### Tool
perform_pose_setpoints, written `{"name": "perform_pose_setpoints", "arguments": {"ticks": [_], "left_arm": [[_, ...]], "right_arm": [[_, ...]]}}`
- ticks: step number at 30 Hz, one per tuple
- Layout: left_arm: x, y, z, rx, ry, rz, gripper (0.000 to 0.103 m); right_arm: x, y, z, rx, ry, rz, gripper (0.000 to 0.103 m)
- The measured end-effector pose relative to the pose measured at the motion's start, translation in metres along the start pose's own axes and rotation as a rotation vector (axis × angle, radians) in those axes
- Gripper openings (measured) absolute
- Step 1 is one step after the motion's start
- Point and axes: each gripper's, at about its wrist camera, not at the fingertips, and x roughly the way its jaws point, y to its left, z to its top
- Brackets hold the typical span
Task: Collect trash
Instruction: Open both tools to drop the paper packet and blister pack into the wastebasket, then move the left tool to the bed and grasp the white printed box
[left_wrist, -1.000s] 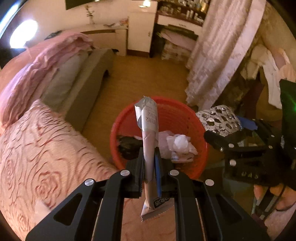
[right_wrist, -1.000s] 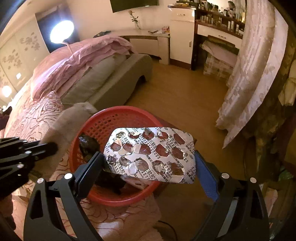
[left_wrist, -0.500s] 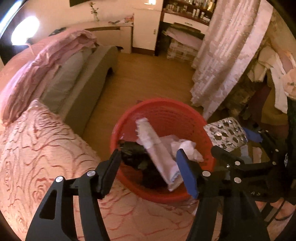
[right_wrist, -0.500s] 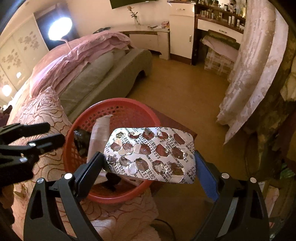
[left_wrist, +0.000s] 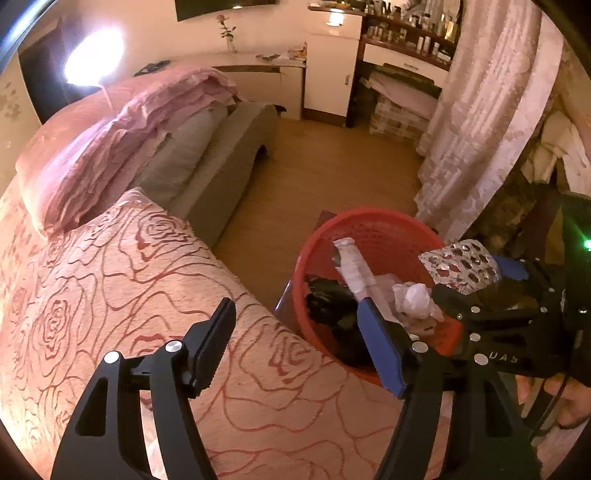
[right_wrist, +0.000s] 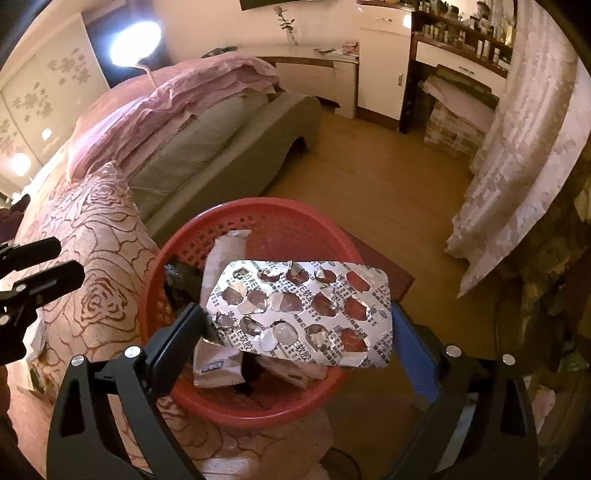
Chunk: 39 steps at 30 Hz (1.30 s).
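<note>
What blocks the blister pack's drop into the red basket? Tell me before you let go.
Nothing visible does. The right gripper holds the blister pack directly over the open red basket; below lie only a white wrapper and other trash. The left gripper, open and empty, is off to the side over the bedspread.

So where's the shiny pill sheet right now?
The pill sheet is clamped between the right gripper's fingers, held just above the red basket beside the bed; in the left wrist view it shows at the right.
</note>
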Motion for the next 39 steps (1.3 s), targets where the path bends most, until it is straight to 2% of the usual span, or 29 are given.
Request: {"name": "perform_pose_setpoints", "arguments": {"ticks": [3, 15, 29, 39], "left_arm": [[-0.004, 0.006, -0.002, -0.019, -0.006, 0.001, 0.070], [-0.015, 0.027, -0.019, -0.084, -0.020, 0.004, 0.070], [-0.031, 0.050, -0.039, -0.139, -0.041, 0.024, 0.075], [-0.057, 0.096, -0.057, -0.198, -0.079, 0.082, 0.075]], "right_arm": [[-0.003, -0.001, -0.001, 0.007, -0.001, 0.005, 0.094], [-0.013, -0.015, -0.014, 0.040, -0.002, 0.000, 0.095], [-0.023, -0.012, -0.038, 0.039, 0.009, 0.009, 0.095], [-0.027, 0.010, -0.046, -0.005, 0.015, 0.050, 0.095]]}}
